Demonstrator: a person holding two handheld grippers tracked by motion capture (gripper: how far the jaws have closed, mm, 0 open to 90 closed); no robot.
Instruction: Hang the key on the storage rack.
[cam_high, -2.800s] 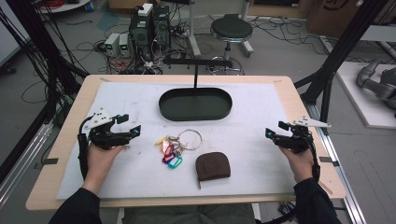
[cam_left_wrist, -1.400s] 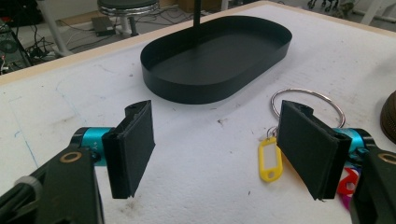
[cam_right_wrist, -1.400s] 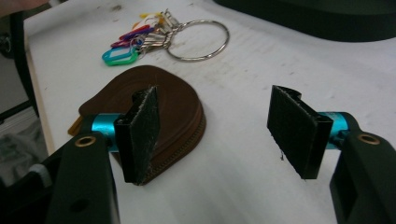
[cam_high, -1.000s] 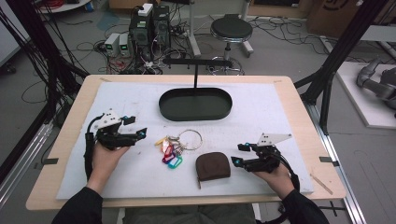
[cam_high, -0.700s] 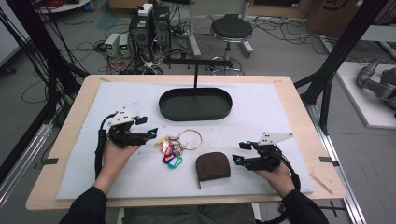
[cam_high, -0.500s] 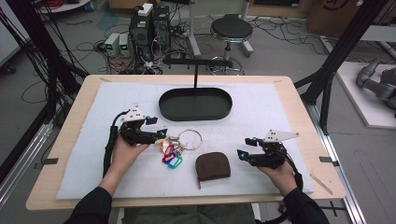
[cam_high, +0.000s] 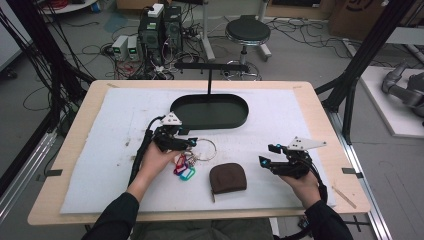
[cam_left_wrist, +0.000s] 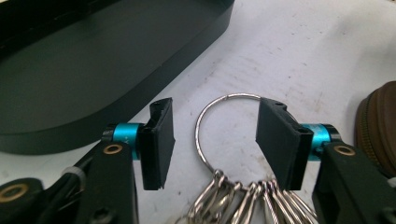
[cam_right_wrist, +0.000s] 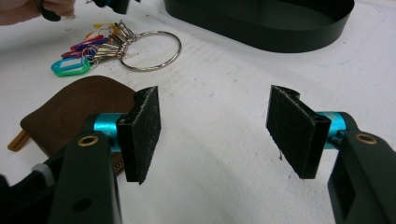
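The key ring (cam_left_wrist: 219, 126) is thin, stiff steel wire, light but likely slippery, and its loose bunch of keys (cam_left_wrist: 252, 196) and coloured tags (cam_high: 182, 167) will probably swing and rattle once lifted; the bare arc of the big loop, away from the bunch, looks the best place to pinch. It lies flat on the white mat (cam_high: 300, 120), between the black oval tray (cam_high: 210, 111) and the brown pouch (cam_high: 227, 177). The left gripper (cam_left_wrist: 212, 140) is spread open and straddles the loop, one pad at either side, the far arc just beyond its tips. The right gripper (cam_right_wrist: 212, 133) is also spread wide, empty, over bare mat beside the pouch, well apart from the ring
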